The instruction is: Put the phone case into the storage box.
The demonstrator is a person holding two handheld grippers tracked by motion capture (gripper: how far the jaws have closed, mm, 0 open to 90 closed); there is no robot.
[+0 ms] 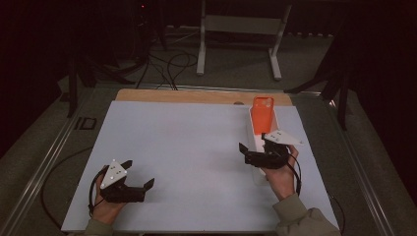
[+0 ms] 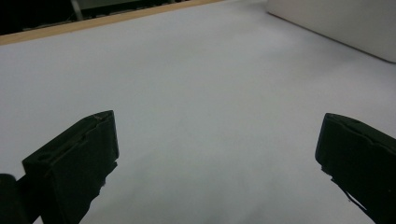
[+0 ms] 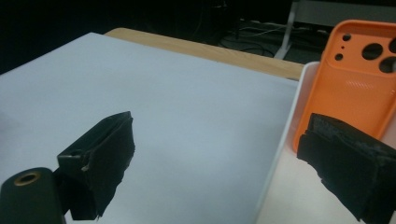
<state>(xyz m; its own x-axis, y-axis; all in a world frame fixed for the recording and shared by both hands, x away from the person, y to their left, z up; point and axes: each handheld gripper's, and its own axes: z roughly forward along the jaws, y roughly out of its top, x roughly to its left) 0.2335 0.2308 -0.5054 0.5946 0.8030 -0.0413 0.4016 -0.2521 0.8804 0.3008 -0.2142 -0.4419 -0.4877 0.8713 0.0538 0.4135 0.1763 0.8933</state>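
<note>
Early stage. Orange phone case point(image 1: 262, 114) lying in long white tray point(image 1: 254, 132) along right edge of surface point(image 1: 187, 147), ungrasped. Right gripper point(image 1: 251, 148) straddling tray wall, fingers apart; left gripper point(image 1: 139, 173) near front-left corner, fingers apart, empty. Pickup yet to come.

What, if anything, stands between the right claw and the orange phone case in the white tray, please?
Nothing visible does. The right claw is open, astride the near wall of the white tray, one jaw inside it, and the orange phone case lies just ahead.
</note>
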